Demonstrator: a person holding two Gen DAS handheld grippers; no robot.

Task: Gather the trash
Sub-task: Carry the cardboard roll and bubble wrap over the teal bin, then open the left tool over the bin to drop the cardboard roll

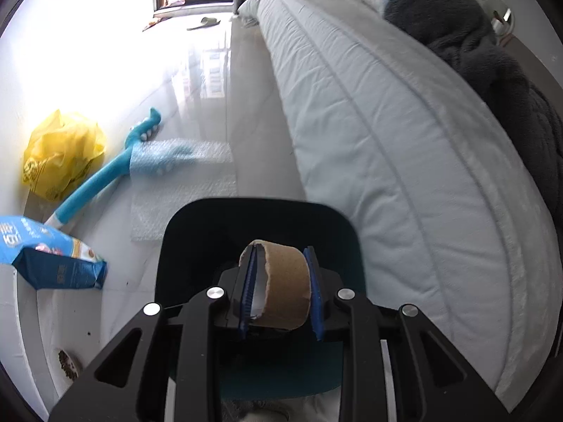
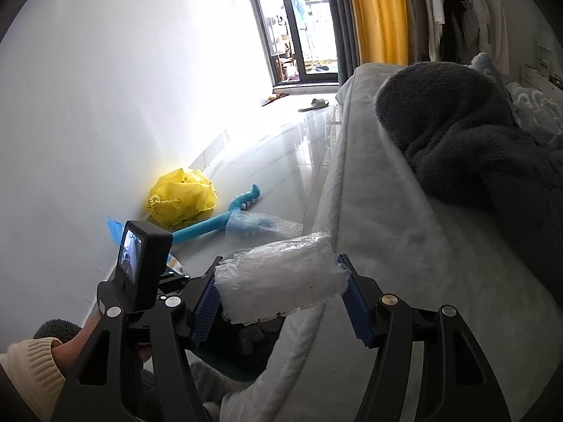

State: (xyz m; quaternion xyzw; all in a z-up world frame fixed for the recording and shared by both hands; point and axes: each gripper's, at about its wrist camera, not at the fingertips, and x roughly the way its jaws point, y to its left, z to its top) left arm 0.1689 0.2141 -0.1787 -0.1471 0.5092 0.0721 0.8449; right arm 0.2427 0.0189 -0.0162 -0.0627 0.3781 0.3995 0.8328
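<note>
The left gripper grasps a cardboard tube, axis along the fingers, over a dark bin, the right gripper clamps a bubble-wrap roll lying crosswise, and the blue bag print is unreadable.

Bedroom in a home. You have beside you: a bed with a pale quilted cover, a dark fleece blanket heaped on it; glossy tiled floor; a plain white wall; a glass balcony door with a yellow curtain; clothes hanging in the far corner; one slipper by the door.
</note>
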